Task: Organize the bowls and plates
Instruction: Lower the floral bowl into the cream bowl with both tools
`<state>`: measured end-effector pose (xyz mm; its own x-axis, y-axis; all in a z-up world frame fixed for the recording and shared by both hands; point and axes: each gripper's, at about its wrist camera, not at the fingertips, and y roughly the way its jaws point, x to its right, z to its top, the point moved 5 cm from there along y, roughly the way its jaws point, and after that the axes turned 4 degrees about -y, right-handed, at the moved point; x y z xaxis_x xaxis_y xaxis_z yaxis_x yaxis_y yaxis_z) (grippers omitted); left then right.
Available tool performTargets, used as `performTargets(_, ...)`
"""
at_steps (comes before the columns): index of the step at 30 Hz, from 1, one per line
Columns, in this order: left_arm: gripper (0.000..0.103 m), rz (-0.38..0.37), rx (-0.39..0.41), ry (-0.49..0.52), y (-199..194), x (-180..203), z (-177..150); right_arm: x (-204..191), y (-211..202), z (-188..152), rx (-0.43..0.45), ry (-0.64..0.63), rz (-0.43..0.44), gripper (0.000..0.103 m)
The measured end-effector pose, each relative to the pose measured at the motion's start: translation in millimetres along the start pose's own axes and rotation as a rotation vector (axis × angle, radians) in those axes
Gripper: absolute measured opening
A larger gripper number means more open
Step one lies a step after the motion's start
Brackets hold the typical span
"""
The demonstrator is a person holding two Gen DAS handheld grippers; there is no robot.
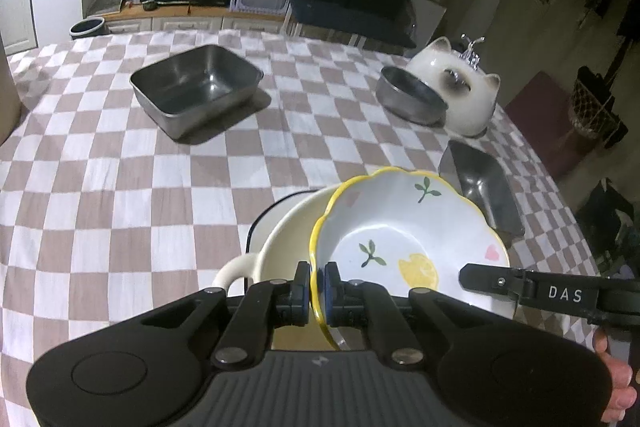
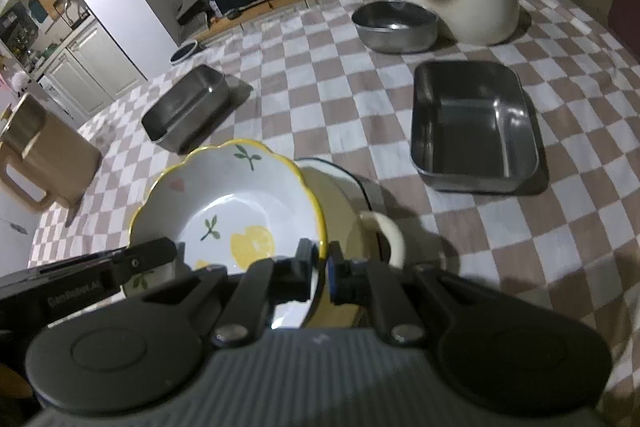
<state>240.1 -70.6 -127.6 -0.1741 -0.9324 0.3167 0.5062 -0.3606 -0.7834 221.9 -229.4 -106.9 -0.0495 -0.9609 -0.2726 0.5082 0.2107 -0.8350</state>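
A white bowl with a yellow scalloped rim and lemon pattern (image 1: 404, 243) is held tilted over a cream bowl with a handle (image 1: 288, 227) on the checked tablecloth. My left gripper (image 1: 317, 283) is shut on the yellow-rimmed bowl's left rim. My right gripper (image 2: 322, 267) is shut on the same bowl's (image 2: 236, 215) right rim, above the cream bowl (image 2: 344, 203). The right gripper's finger (image 1: 496, 281) shows at the far side in the left wrist view, and the left gripper's finger (image 2: 136, 259) shows in the right wrist view.
A steel rectangular pan (image 1: 196, 87) sits mid-table. A second steel pan (image 2: 472, 123) lies to the right, and a round steel bowl (image 2: 394, 25) stands before a cat-shaped ceramic jar (image 2: 460, 3). A wooden stool (image 2: 40, 155) stands at the left edge.
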Motion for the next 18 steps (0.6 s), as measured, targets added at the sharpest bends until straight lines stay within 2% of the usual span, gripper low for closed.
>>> performTargets(18,0.008,0.041,-0.083,0.048,18,-1,-9,1,20,-8,-0.094,0.019,-0.045,0.011)
